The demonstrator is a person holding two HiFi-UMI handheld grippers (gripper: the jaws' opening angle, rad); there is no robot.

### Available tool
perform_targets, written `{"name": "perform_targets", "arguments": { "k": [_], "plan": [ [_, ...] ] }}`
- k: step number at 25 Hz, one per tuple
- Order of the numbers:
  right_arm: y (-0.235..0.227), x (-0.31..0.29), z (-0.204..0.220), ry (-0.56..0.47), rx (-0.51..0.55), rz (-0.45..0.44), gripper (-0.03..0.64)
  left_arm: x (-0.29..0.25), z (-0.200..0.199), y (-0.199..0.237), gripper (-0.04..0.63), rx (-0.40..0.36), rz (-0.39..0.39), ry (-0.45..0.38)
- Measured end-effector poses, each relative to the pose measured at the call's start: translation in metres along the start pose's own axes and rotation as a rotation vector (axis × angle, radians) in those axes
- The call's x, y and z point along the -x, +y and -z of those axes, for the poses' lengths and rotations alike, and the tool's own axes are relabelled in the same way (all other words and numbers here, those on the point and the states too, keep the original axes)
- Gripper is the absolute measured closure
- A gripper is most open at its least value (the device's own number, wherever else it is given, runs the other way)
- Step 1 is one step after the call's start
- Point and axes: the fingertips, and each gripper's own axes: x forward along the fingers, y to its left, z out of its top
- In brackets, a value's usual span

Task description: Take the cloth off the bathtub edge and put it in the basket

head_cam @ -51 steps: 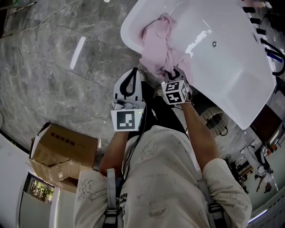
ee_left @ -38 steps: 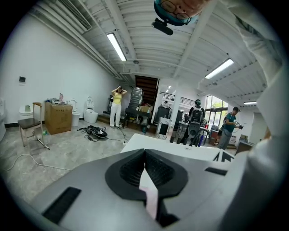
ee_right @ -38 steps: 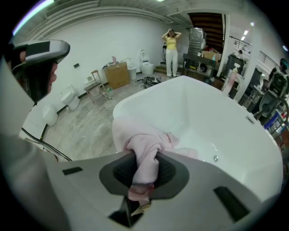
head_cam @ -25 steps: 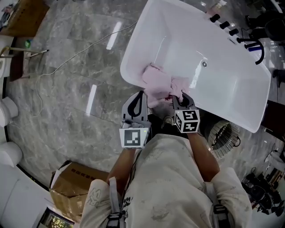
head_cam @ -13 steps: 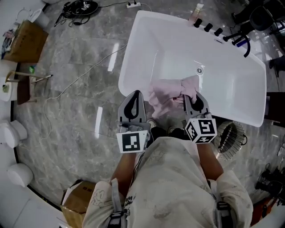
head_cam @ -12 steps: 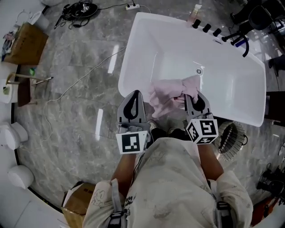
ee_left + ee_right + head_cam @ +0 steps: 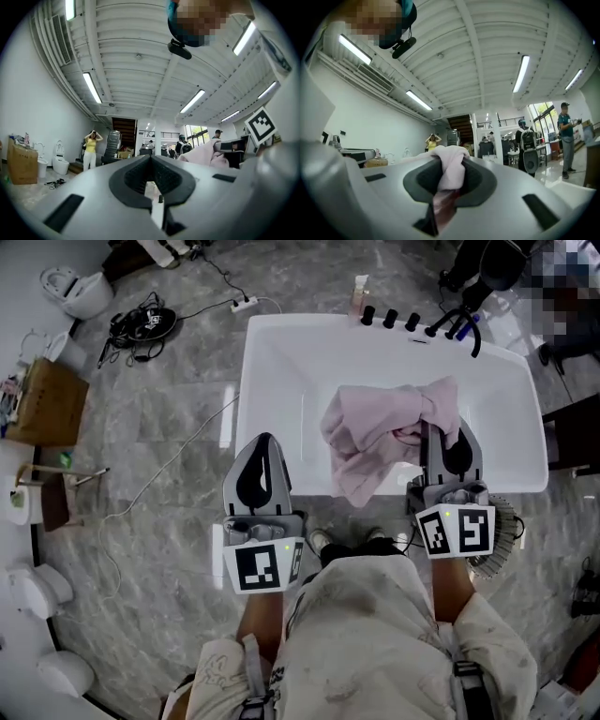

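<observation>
Shirt: cream, short-sleeved, faint grey print all over.
Straps: grey webbing over both shoulders, a dark buckle low on each.
Left gripper: pale grey shell with a black teardrop-shaped lining between the fingers.
Right gripper: same grey shell and black lining.
Marker cubes: white faces with black square patterns, one per gripper, each with a small green light.
Pads: black, ribbed.
Head camera: black, under teal headgear.

head: steeply down over bathtub | gripper views: level, outward | shared: cloth
</observation>
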Motion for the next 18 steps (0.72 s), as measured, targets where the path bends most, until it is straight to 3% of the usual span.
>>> {"name": "perform_targets", "arguments": {
  "k": [9, 18],
  "plan": [
    [-0.076, 0.017, -0.048, -0.106, 0.050, 0.112, 0.571, -0.046, -0.018, -0.059, 0.592, -0.019, 0.078, -0.019],
    [-0.181, 0.078, -0.065, -0.139, 0.036, 0.254, 0.571, -0.086, -0.025, -0.179, 0.592, -0.012, 0.243, -0.031]
  ]
}}
